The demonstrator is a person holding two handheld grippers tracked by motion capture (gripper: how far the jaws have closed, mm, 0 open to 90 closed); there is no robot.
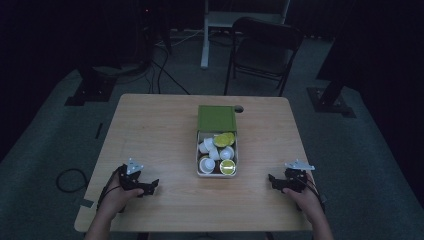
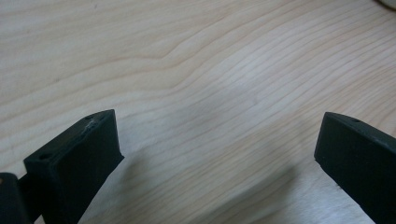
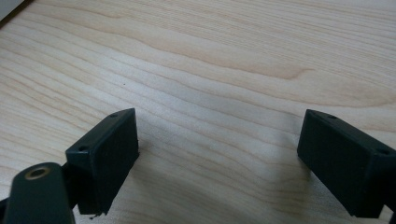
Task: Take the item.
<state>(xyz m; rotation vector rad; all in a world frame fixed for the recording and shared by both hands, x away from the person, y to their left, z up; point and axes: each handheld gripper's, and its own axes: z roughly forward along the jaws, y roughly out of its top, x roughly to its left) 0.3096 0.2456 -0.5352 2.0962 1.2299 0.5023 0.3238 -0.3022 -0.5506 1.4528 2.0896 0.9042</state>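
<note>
Left gripper (image 1: 150,188) down low on the tabletop (image 1: 160,130), near the front left corner, held in a hand (image 1: 117,197). Jaws spread wide, with bare wood between them and nothing held, seen well in the left gripper view (image 2: 215,154). Grey plate on top of it. Cable trailing back along the arm.

Further right, in the middle of the tabletop, a box (image 1: 198,167), well apart from both grippers. Green lid (image 1: 216,118) flipped open at the far end, lying flat behind the box. Inside, small white cups (image 1: 209,146) packed together, some on their sides. One white cup (image 1: 207,164) upright at the near left. Yellow things (image 1: 224,138) at the far right of the box, too small to tell what. One yellow-topped cup (image 1: 228,167) at the near right.

Further right again, right gripper (image 1: 273,181) also low on the tabletop, near the front right corner, held in the other hand (image 1: 305,197). Jaws spread wide too, over bare wood, holding nothing, as seen in the right gripper view (image 3: 219,149). Grey plate on top here as well.

Behind the tabletop, a dark folding chair (image 1: 265,52) on the grey floor (image 1: 45,125).
</note>
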